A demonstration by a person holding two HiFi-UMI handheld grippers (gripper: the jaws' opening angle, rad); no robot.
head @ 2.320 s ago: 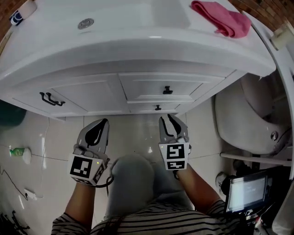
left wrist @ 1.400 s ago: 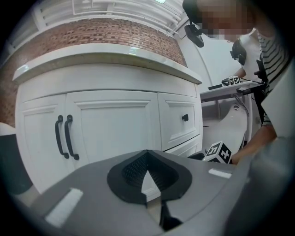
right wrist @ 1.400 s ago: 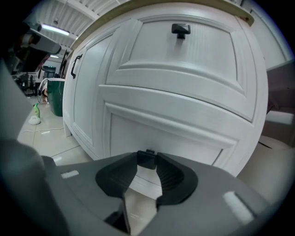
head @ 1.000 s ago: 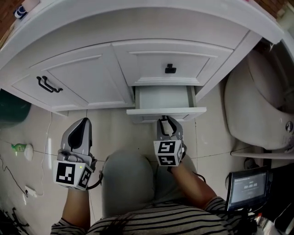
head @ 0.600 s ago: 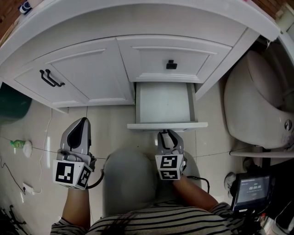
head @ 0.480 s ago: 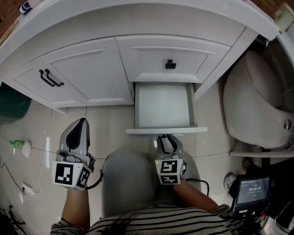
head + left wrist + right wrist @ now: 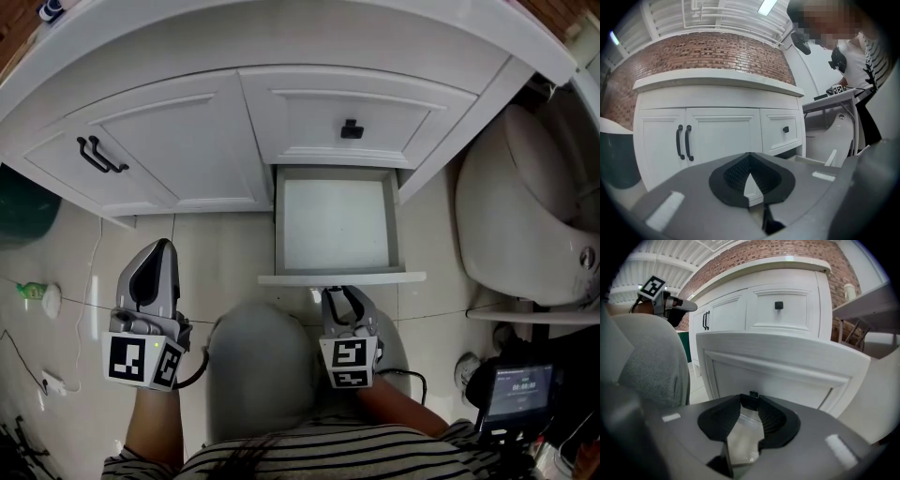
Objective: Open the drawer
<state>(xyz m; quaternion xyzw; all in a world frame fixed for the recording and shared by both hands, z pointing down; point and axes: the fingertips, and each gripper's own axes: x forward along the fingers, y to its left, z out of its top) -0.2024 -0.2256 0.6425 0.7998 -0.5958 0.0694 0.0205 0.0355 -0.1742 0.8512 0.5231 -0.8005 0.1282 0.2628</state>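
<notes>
The white vanity's lower drawer [image 7: 336, 223] stands pulled out and shows an empty grey inside. Its front panel [image 7: 341, 277] is nearest me. My right gripper [image 7: 340, 296] sits just below that panel, shut on the small black drawer knob [image 7: 753, 394], which shows between the jaw tips in the right gripper view against the drawer front [image 7: 787, 366]. My left gripper [image 7: 155, 258] hovers over the floor tiles to the left, shut and empty, pointing at the cabinet doors [image 7: 722, 136].
The closed upper drawer has a black knob [image 7: 352, 129]. The doors to the left carry two black handles [image 7: 97, 155]. A toilet [image 7: 525, 216] stands close on the right, a dark green bin [image 7: 23, 211] on the left. My knee [image 7: 258, 356] is between the grippers.
The right gripper has drawn back toward me with the knob, and the lower drawer has slid further out. The left gripper has stayed where it was.
</notes>
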